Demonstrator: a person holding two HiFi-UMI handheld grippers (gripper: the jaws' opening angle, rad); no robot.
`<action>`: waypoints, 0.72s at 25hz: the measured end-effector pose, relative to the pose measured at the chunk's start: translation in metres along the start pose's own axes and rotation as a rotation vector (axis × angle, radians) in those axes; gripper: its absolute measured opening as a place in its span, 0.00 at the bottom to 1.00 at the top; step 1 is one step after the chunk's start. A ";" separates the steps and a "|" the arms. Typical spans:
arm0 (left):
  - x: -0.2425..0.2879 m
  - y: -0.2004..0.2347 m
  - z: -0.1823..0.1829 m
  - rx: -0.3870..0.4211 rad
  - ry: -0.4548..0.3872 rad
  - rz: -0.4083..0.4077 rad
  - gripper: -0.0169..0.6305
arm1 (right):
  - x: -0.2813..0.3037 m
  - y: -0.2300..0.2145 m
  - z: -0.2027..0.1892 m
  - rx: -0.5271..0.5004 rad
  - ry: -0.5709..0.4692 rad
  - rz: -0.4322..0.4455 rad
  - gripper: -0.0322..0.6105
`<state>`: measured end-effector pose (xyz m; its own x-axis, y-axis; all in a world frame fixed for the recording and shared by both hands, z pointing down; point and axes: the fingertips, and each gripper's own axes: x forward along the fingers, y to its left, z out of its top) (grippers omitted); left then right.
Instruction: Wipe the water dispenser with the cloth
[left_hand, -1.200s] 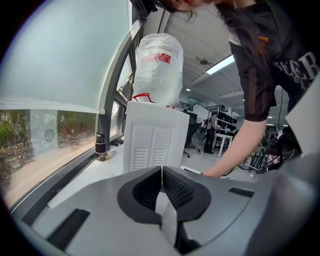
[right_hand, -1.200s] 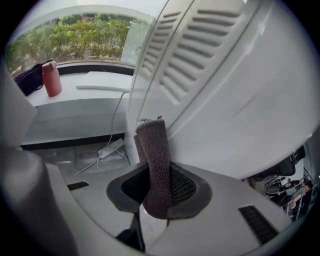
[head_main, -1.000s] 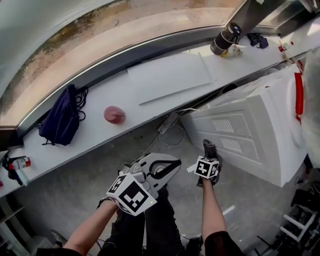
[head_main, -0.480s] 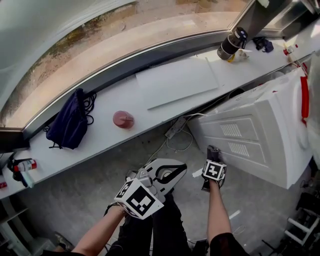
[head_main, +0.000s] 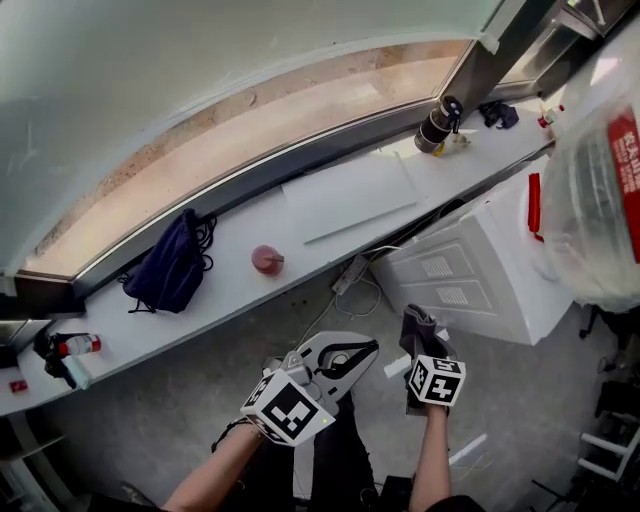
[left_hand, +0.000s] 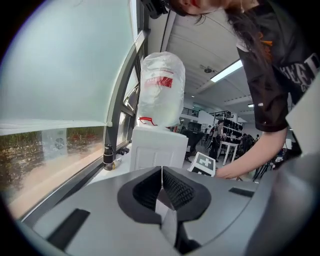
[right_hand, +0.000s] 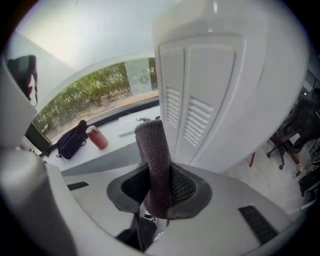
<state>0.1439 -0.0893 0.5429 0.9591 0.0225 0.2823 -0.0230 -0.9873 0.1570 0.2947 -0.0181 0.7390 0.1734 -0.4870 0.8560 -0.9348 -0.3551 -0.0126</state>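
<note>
The white water dispenser (head_main: 480, 265) stands right of the ledge, with a clear water bottle (head_main: 600, 170) bearing a red label on top. In the right gripper view its louvred front panel (right_hand: 210, 100) fills the upper right. My right gripper (head_main: 418, 335) is shut on a folded dark grey cloth (right_hand: 155, 165), which sticks up between the jaws and sits a short way in front of the dispenser (left_hand: 155, 147). My left gripper (head_main: 345, 352) hangs lower left of it, jaws shut with nothing between them (left_hand: 162, 185).
A long white window ledge (head_main: 230, 260) carries a dark blue bag (head_main: 172, 265), a red cup (head_main: 266, 260), a white board (head_main: 350, 195), a dark flask (head_main: 438, 122) and a spray bottle (head_main: 65, 350). A power strip (head_main: 350, 272) with cables lies on the grey floor.
The head view has pulled back and tilted up, bringing the water bottle into sight. Both grippers have slid lower in the view; the right one still holds the cloth.
</note>
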 end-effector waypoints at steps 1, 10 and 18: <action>-0.009 -0.004 0.007 0.000 0.004 -0.005 0.05 | -0.018 0.010 0.009 0.008 -0.017 0.021 0.21; -0.108 -0.037 0.059 0.039 0.027 -0.035 0.05 | -0.169 0.094 0.064 0.060 -0.183 0.116 0.21; -0.183 -0.068 0.097 0.075 0.000 -0.046 0.05 | -0.283 0.136 0.068 0.118 -0.300 0.134 0.21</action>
<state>-0.0029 -0.0415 0.3882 0.9586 0.0677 0.2767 0.0418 -0.9942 0.0987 0.1394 0.0173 0.4602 0.1511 -0.7424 0.6527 -0.9160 -0.3533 -0.1899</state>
